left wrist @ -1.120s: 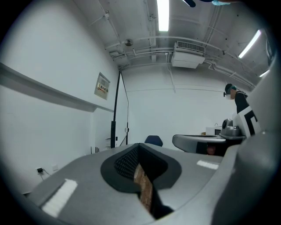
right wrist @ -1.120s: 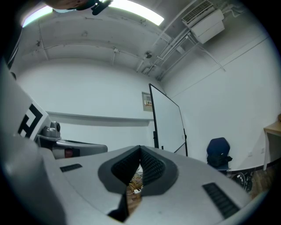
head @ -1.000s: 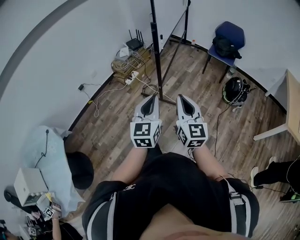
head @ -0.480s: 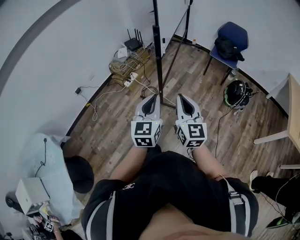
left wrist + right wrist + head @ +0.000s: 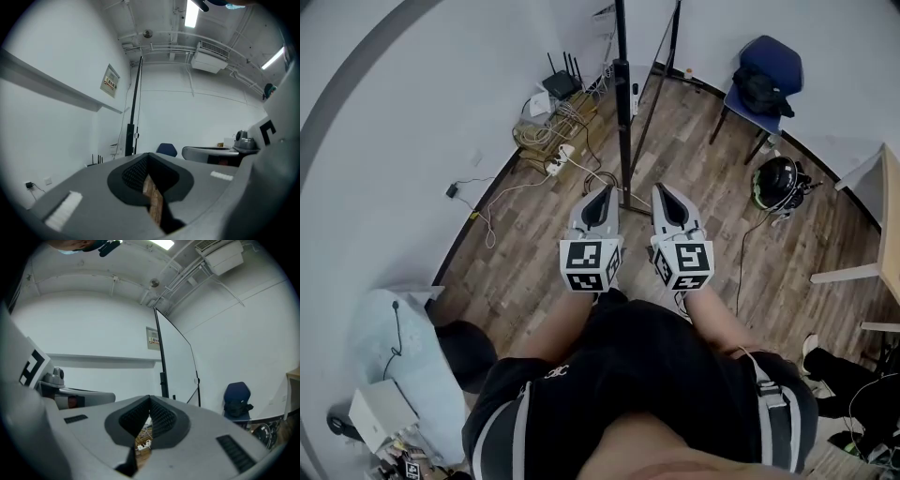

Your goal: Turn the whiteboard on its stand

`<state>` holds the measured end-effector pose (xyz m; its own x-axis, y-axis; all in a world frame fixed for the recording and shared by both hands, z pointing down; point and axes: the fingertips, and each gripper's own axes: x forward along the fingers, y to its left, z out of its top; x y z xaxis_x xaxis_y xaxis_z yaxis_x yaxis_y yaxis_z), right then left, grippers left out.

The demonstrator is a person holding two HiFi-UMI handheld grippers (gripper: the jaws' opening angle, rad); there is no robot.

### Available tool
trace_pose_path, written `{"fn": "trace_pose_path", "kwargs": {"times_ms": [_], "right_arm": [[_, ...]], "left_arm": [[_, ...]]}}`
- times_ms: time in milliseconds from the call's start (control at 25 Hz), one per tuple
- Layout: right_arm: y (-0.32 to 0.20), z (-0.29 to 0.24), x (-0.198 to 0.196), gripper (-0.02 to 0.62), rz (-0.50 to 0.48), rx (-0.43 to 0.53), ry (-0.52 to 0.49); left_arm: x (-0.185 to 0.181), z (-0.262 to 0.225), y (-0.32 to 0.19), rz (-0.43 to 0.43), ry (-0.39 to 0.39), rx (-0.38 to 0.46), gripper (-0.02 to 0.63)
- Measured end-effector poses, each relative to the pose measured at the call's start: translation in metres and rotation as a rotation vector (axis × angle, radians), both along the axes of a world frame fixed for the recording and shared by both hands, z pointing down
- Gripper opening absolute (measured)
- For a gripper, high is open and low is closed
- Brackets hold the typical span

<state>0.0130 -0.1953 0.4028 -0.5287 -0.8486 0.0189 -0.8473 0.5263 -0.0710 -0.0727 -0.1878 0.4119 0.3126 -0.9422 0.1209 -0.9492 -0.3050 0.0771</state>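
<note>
Left gripper (image 5: 602, 194) and right gripper (image 5: 664, 190), held side by side in front of the person, each with its jaws closed together on nothing. Just beyond their tips stands the black stand (image 5: 624, 122) carrying the whiteboard (image 5: 176, 366), edge-on from above, upright on the wooden floor (image 5: 525, 253). Farther off: router (image 5: 560, 86) by the wall, blue chair (image 5: 767, 70) at right

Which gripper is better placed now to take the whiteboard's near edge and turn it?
Probably right, by a little. The right gripper faces the whiteboard almost straight ahead; from the left gripper its post sits slightly left. Both are shut and empty.
</note>
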Motion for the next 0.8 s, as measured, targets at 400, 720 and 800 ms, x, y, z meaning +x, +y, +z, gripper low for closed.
{"fn": "trace_pose_path", "kwargs": {"times_ms": [400,720,800], "right_arm": [[-0.077,-0.001,-0.065,0.005,0.042,0.0,0.034],[-0.12,0.003,-0.088,0.006,0.12,-0.011,0.044],[-0.128,0.005,-0.091,0.006,0.125,-0.014,0.051]], "left_arm": [[-0.064,0.002,-0.079,0.04,0.023,-0.006,0.008],[-0.088,0.006,-0.117,0.09,0.026,-0.019,0.008],[-0.091,0.008,-0.123,0.095,0.032,-0.026,0.008]]}}
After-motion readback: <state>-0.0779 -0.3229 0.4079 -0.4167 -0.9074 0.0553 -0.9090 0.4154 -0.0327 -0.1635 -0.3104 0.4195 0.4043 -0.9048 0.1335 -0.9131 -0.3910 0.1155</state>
